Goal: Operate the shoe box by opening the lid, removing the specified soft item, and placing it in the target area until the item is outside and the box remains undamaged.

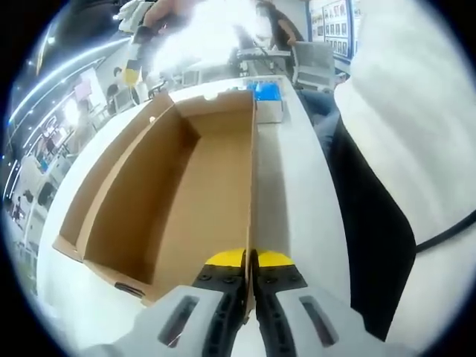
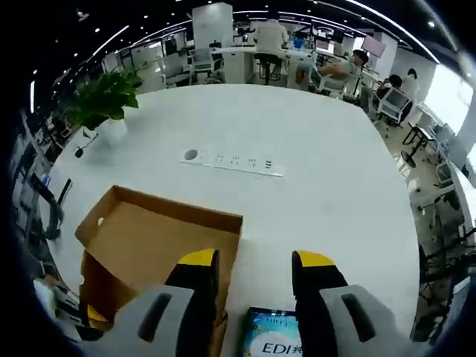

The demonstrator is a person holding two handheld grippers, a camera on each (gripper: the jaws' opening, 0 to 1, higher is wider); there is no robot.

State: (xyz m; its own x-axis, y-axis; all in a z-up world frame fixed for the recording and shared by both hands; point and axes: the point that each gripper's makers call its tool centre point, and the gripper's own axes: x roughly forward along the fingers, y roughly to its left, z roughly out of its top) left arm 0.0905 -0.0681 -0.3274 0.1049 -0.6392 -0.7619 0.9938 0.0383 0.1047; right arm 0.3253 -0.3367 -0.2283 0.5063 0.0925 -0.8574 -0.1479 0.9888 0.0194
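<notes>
The brown cardboard shoe box [image 1: 178, 193] lies open on the white table, and its inside looks bare. My left gripper [image 1: 249, 260] is shut on the top edge of the box's right wall, which runs between its yellow-tipped jaws. In the right gripper view the box [image 2: 160, 238] sits at the lower left. My right gripper [image 2: 254, 260] is open, jaws wide apart, over a blue packet [image 2: 271, 338] printed "EDI" that lies beside the box. The same blue packet [image 1: 266, 91] rests past the box's far right corner. The other gripper [image 1: 134, 63], blurred, hangs at the upper left.
A white power strip [image 2: 230, 161] lies mid-table and a potted plant [image 2: 108, 97] stands at the far left edge. A person in a white sleeve [image 1: 416, 134] stands close on the right. Desks, chairs and seated people are beyond the table.
</notes>
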